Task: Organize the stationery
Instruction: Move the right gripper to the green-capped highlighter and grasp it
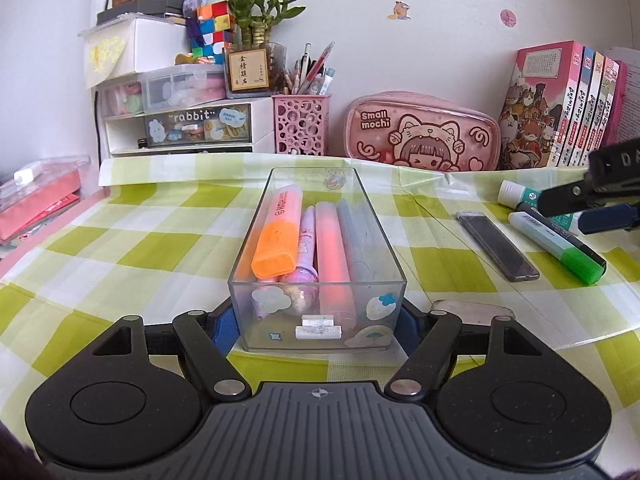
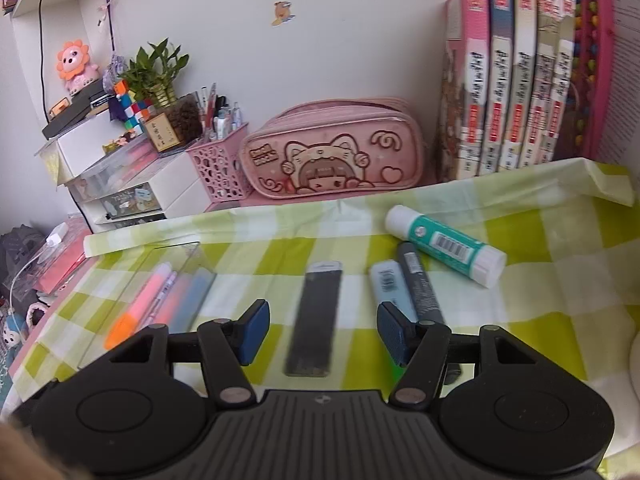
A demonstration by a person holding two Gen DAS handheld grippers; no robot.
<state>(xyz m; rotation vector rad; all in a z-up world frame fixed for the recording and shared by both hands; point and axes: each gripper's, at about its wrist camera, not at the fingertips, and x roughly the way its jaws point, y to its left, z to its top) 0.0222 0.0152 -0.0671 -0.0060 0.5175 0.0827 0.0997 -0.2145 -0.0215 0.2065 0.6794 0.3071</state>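
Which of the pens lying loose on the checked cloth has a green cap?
The pale blue highlighter beside the black marker: its cap is bright green, while the marker is dark all along.

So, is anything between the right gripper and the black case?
Nothing visible. The right gripper is open, and the black case lies flat on the cloth directly ahead between its fingers, apart from the markers.

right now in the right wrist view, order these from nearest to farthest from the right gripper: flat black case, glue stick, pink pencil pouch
From the right gripper:
1. flat black case, lying on the cloth straight ahead, its near end between the open fingers.
2. glue stick, farther out on the cloth, ahead to the right.
3. pink pencil pouch, at the back against the wall, beyond the cloth's edge.
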